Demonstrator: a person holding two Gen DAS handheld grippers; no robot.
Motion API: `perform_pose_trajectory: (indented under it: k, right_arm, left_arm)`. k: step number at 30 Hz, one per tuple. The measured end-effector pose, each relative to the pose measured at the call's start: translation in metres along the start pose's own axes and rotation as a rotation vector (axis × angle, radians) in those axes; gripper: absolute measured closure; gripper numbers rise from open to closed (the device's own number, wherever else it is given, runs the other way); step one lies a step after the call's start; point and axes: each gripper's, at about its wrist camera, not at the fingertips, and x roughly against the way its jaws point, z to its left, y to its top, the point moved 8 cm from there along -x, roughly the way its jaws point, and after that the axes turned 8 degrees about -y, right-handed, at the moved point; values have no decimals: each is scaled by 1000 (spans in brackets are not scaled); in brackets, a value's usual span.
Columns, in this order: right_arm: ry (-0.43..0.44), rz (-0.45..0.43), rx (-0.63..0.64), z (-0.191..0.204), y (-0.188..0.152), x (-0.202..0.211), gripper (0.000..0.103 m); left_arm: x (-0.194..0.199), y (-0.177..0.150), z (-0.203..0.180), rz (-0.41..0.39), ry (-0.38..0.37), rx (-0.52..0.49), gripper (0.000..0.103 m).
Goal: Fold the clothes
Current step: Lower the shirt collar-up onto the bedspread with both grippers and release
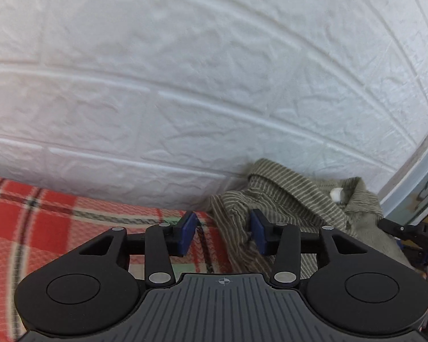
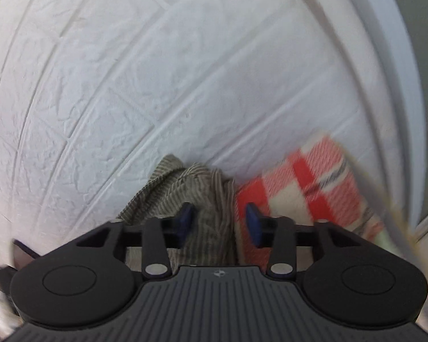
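An olive, finely striped garment (image 1: 294, 199) with a collar and a white label lies bunched against the wall on a red plaid blanket (image 1: 57, 228). My left gripper (image 1: 223, 233) is open at the garment's left edge. A fold of cloth rises between its blue pads (image 1: 258, 235), which do not press on it. In the right wrist view the same garment (image 2: 191, 188) lies ahead and to the left. My right gripper (image 2: 219, 223) is open over its right edge, with striped cloth near the left pad (image 2: 185, 222) and the blanket (image 2: 308, 185) showing by the right one.
A white wall with an embossed brick pattern (image 1: 185, 85) stands right behind the garment. A pale blue door frame (image 1: 413, 182) lies to the right. A black part of the other hand-held tool (image 1: 405, 232) shows at the right edge of the left wrist view.
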Motion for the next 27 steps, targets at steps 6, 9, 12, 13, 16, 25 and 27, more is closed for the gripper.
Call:
perform_pose_trajectory:
  k: [6,9,12,13,16,25,27]
  right_arm:
    - [97,-94,237,75,3,35,60]
    - [96,-100,376,111,-8,26,61]
    - [-4,-101,528,126,-22,0,61]
    - [-57,-98,593,123,-30,-8,61]
    - [-137,-40,742,106,-62,-19,61]
    - [-138,-72,716,95,-69,-17,61]
    - [-136,-78,704,97,-68,-23,61]
  left_arm:
    - [23,20,-54,-39,-79,-60,49]
    - [7,16,-87,-24,-87,-121,46]
    - [-20,1,-98,25,-35,-170,46]
    - [-27,-6,-96,52,-14,-187,46]
    - [-39,-31,-97,94,18,-316,46]
    - [-46,-58,-103,38,-4,-551,46]
    - [-41,-60,-106,11,14,-571,43]
